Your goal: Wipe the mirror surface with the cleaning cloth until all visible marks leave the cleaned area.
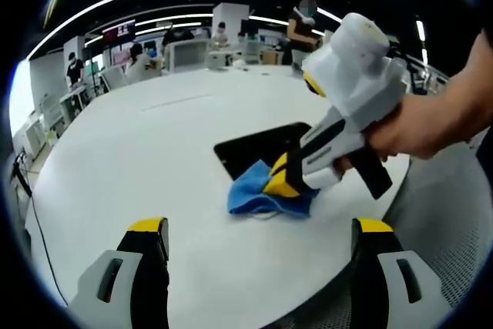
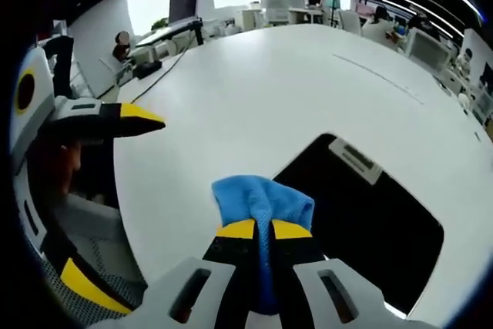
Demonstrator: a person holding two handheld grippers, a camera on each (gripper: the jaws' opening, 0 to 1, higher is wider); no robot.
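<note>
1. Your right gripper [image 2: 262, 230] has its jaws clamped on the blue cloth [image 2: 262, 198], bunched for wiping.
2. The mirror [image 2: 362, 221] lies flat on the white table [image 2: 254, 90], the cloth at its edge.
3. Your left gripper [image 1: 258, 238] hangs back, jaws apart, holding nothing.

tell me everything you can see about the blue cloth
The blue cleaning cloth looks like soft, slightly fuzzy microfibre, bunched into a crumpled wad rather than spread flat. The right tool pinches it between its yellow-tipped jaws, a fold running down between them. It sits on the round white table at the near corner of the dark rectangular mirror, its loose end spilling onto the tabletop beside the glass.
</note>
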